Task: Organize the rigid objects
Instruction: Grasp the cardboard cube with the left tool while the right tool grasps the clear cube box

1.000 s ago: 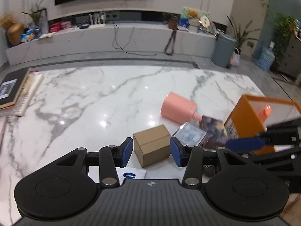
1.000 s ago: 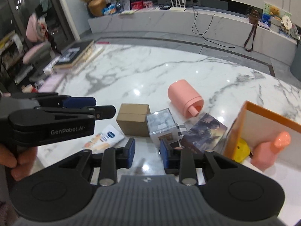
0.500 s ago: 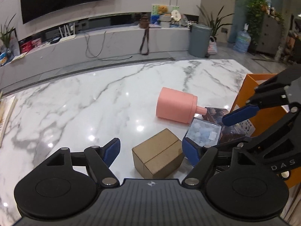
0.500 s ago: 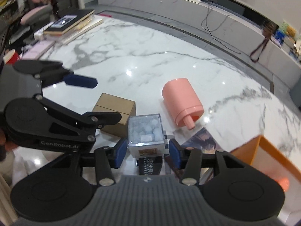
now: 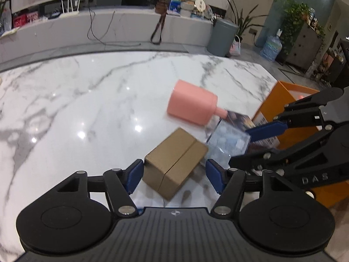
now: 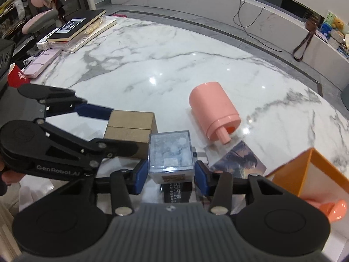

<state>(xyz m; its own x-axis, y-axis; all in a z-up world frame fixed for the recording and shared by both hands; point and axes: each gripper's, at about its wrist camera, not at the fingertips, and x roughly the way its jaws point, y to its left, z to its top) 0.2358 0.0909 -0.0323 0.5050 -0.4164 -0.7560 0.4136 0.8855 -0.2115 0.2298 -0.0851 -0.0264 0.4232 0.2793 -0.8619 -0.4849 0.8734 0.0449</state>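
A brown cardboard box (image 5: 174, 161) (image 6: 130, 128) lies on the marble table between the fingers of my left gripper (image 5: 172, 175). The left pad touches it; a gap shows at the right pad. My right gripper (image 6: 169, 175) straddles a clear cube box (image 6: 170, 152) (image 5: 226, 144) filled with pale pieces, its pads close to both sides with small gaps. A pink cylinder with a short spout (image 5: 192, 107) (image 6: 214, 113) lies on its side behind them. A dark picture card (image 6: 240, 159) lies flat beside the cube.
An orange bin (image 6: 309, 174) (image 5: 281, 100) stands at the right with an orange-pink bottle (image 6: 333, 209) inside. Books and a pink case (image 6: 72, 28) lie at the table's far left. A red cup (image 6: 16, 76) stands near the left edge.
Both grippers have moved forward onto their boxes. The left fingers now flank the cardboard box and the right fingers have closed in around the clear cube.
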